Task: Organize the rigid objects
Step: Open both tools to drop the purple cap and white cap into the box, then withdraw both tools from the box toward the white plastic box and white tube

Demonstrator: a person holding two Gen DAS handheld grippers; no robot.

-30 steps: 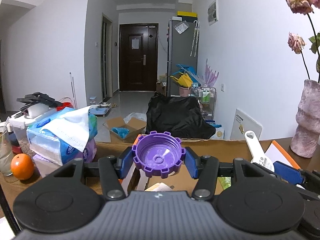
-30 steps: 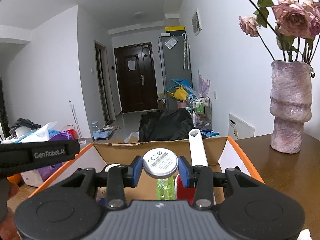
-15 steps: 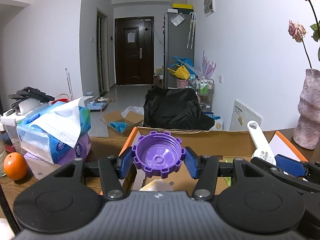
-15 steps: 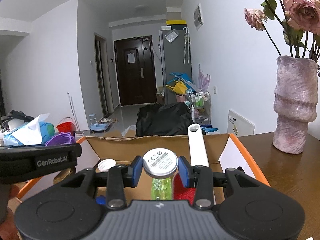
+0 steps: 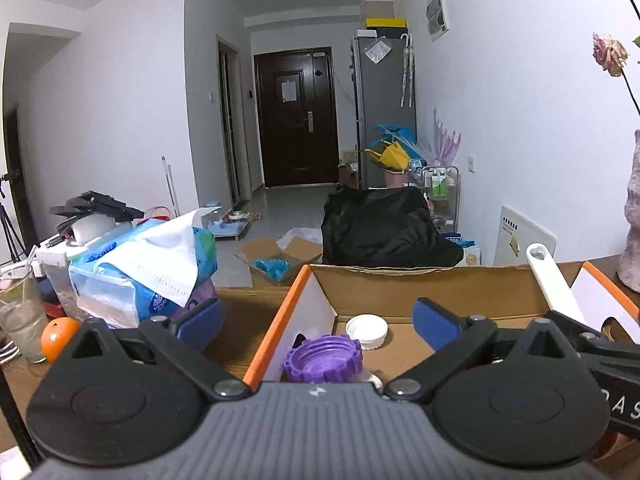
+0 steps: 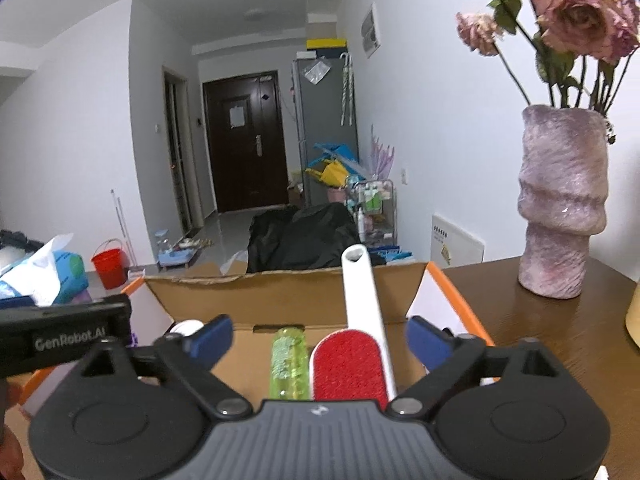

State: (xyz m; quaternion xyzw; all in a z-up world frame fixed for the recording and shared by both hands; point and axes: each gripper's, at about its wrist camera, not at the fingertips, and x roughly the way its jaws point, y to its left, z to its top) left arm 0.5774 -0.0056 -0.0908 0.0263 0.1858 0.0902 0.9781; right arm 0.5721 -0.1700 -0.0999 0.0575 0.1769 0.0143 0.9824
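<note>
An open cardboard box (image 5: 404, 284) with orange flaps stands on the wooden table; it also shows in the right wrist view (image 6: 280, 300). My left gripper (image 5: 316, 320) is open and empty above the box's left part. A purple ridged cap (image 5: 323, 360) lies in the box just below it, beside a white cap (image 5: 367, 329). My right gripper (image 6: 318, 336) is open and empty above the box. Below it lie a green translucent tube (image 6: 289, 360) and a white-handled lint brush with a red pad (image 6: 348, 364). The round white disc is out of sight.
Tissue packs (image 5: 144, 272), an orange (image 5: 59, 336) and a glass (image 5: 20, 320) stand left of the box. A mauve vase with dried roses (image 6: 560, 208) stands on the table to the right. The left gripper's body (image 6: 64, 336) crosses the right wrist view.
Both grippers have opened. The purple cap has dropped from the left gripper into the box. The white disc has left the right gripper and is gone from view.
</note>
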